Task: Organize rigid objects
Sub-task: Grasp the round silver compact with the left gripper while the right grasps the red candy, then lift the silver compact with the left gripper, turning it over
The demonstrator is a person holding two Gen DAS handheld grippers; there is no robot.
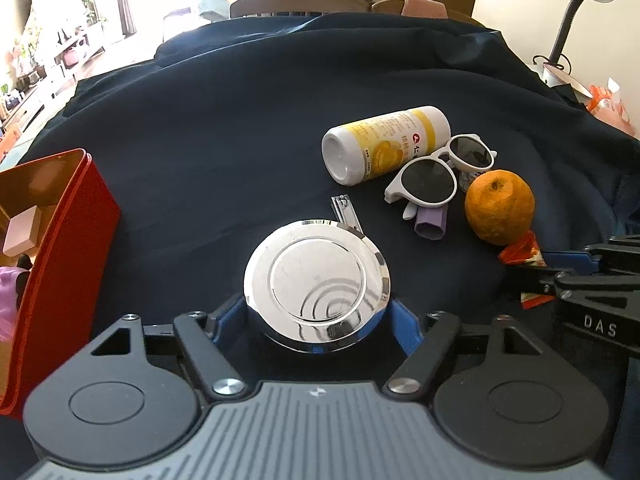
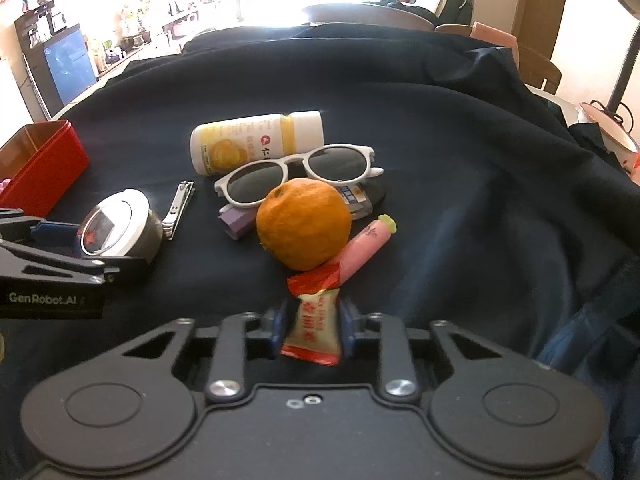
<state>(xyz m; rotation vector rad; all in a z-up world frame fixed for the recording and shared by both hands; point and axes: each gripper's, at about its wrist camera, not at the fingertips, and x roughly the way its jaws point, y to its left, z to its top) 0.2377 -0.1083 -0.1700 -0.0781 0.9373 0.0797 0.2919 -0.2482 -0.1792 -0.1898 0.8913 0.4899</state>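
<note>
My left gripper [image 1: 316, 320] is shut on a shiny round metal tin [image 1: 317, 280], its blue pads against the tin's sides; the tin also shows in the right wrist view [image 2: 120, 226]. My right gripper [image 2: 312, 330] is shut on a red and cream candy wrapper [image 2: 314, 320], just in front of an orange [image 2: 303, 224]. A nail clipper [image 1: 347, 210] lies behind the tin. A yellow-labelled white bottle [image 1: 386, 142] lies on its side behind white sunglasses [image 1: 438, 168]. A red box [image 1: 48, 248] stands open at the left.
Everything rests on a dark blue cloth [image 1: 240, 140]. A purple block [image 2: 238, 220], a pink carrot-shaped pen [image 2: 368, 242] and a small printed pack [image 2: 354, 196] lie around the orange. A desk lamp [image 1: 576, 8] stands at the far right. The red box holds a pale block [image 1: 22, 230].
</note>
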